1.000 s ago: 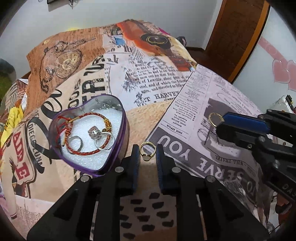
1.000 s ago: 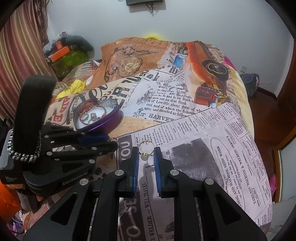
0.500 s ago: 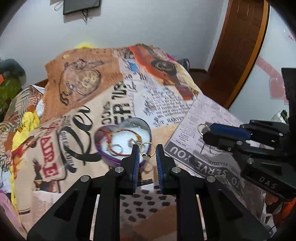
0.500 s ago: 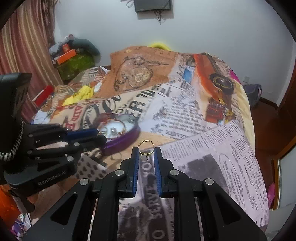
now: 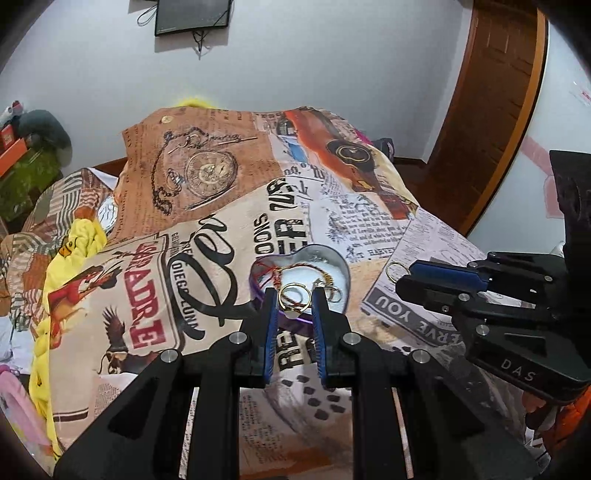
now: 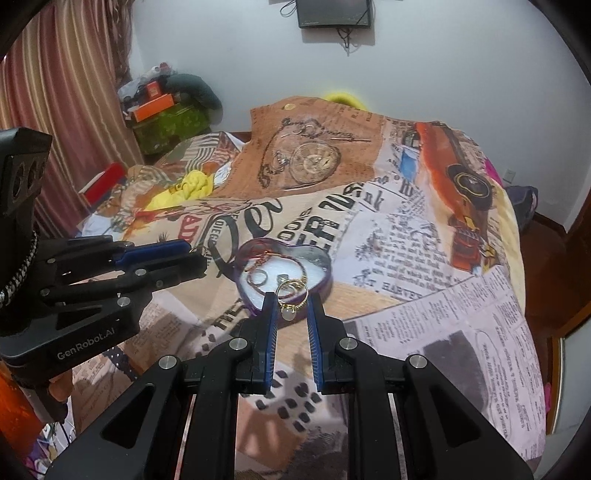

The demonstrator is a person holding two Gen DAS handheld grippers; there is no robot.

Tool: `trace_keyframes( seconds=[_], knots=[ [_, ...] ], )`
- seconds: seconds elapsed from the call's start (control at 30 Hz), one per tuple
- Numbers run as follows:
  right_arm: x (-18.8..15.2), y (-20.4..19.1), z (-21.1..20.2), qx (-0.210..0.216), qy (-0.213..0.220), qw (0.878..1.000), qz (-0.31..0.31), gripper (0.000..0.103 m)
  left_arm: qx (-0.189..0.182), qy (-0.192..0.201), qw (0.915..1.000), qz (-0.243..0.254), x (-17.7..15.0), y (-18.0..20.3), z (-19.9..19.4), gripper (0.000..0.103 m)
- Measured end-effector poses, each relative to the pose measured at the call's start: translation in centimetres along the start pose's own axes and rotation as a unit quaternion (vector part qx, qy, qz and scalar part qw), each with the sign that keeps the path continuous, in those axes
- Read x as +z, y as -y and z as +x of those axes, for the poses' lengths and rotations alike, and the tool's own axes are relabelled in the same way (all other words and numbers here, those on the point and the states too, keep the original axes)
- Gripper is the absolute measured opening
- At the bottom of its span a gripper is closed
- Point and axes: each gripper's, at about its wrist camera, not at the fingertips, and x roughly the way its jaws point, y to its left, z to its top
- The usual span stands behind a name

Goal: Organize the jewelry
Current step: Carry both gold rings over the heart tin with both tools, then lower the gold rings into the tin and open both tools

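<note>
The left gripper [image 5: 294, 306] has its jaws drawn narrow on a thin gold ring [image 5: 293, 300] with a pale round stone at its lower edge, gripped between ribbed blue pads on black angular fingers. The right gripper [image 6: 291, 308] pinches a second gold ring [image 6: 292, 295] of the same kind, its whitish stone hanging downward between the pads. Both rings are held in the air in front of a heart-shaped tin [image 6: 327, 282] with glossy purple walls and a white foam-like lining. The tin sits on a bed and holds a red and gold braided bracelet [image 6: 258, 264] and a few silvery rings [image 6: 260, 277].

The bedspread [image 5: 221, 221] is smooth printed cloth with newspaper text, bold lettering, a pocket watch and an orange car. A sheet of newspaper [image 6: 461, 332] lies flat on the right part of the bed. A crumpled yellow cloth [image 6: 188, 186] lies at the far left. Beyond are a plain white wall, a dark screen [image 6: 334, 13] mounted high with hanging cords, striped reddish curtains [image 6: 62, 103] on the left, and a brown wooden door [image 5: 495, 99] on the right.
</note>
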Motion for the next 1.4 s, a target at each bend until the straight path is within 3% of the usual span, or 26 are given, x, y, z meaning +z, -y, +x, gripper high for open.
trace_keyframes(
  seconds=[0.67, 1.4],
  knots=[
    [2.5, 0.9, 4.8, 0.010, -0.018, 1.000, 0.010, 0.014, -0.014, -0.012, 0.9997, -0.013, 1.2, -1.1, 4.2, 0.017],
    [2.2, 1.6, 7.2, -0.001, -0.047, 0.999, 0.011, 0.014, -0.036, -0.030, 0.9989, -0.011, 0.8, -0.9, 6.7, 0.017]
  ],
)
